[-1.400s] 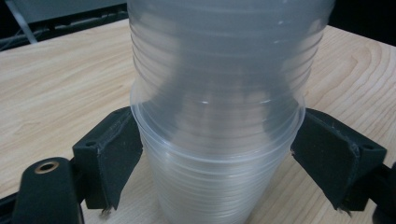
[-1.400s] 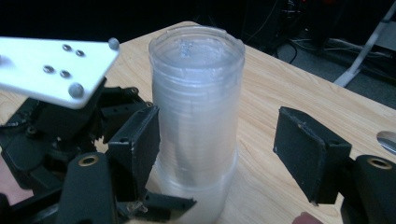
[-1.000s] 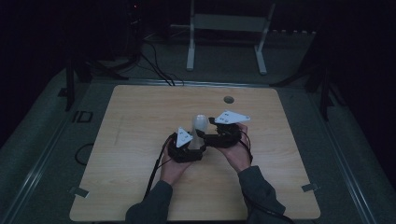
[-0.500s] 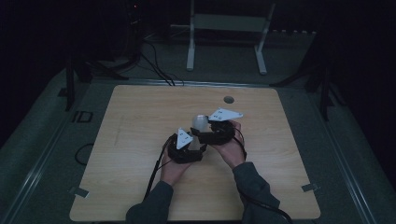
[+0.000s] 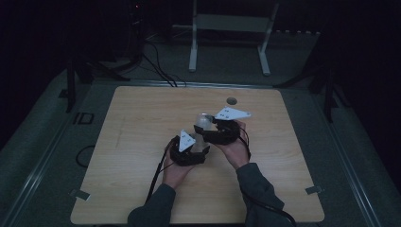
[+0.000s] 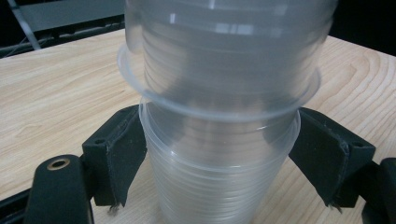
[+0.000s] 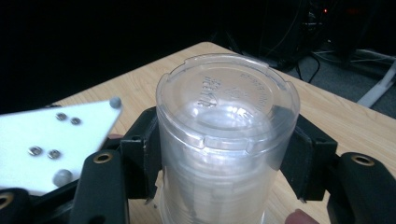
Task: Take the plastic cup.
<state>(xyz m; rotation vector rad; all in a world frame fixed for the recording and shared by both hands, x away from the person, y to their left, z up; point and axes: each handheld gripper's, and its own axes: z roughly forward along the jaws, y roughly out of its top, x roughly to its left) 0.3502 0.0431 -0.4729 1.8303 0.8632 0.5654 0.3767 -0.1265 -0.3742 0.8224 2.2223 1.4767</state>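
Table was light wood with visible grain lines. Stack of cups was clear, colourless plastic, slightly milky, with ringed ridges and white glare. Top cup was clear too, with embossed lettering on its upturned base. Left gripper and right gripper were matte black, with brass-coloured rivets. Grey-white plate had small dark dots. Sleeves were dark grey. Small round spot on the table was dark grey. Stand behind was pale grey; surroundings were near black.
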